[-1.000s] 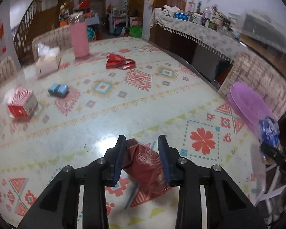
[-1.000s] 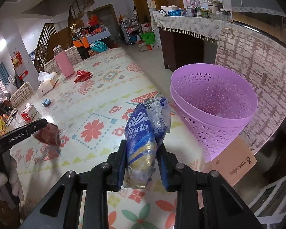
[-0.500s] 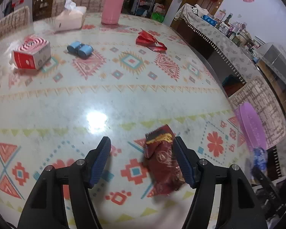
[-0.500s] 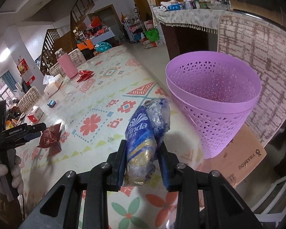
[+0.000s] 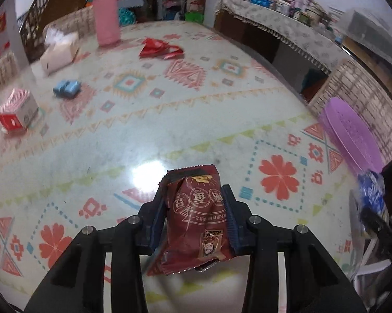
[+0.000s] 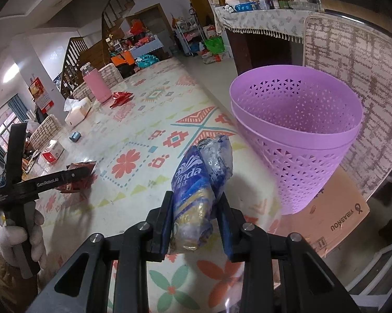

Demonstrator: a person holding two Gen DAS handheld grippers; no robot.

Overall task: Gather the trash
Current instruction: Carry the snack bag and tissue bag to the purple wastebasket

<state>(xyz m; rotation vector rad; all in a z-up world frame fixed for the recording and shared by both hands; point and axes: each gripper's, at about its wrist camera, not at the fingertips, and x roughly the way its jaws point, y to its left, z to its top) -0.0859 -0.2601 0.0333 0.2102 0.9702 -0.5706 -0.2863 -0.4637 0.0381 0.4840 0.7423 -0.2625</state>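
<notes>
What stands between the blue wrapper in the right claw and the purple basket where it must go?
Nothing visible does. The right claw is shut on the blue wrapper, and the purple basket stands just ahead to the right, off the table edge, with its mouth open and only free air between them.

Bin (image 6: pixel 295 140) stands on a box (image 6: pixel 337 216) beside the table's (image 6: pixel 148 120) edge

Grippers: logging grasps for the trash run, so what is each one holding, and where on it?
Left gripper pinches the dark red snack wrapper across its middle. Right gripper pinches the blue tissue wrapper near its lower end.
</notes>
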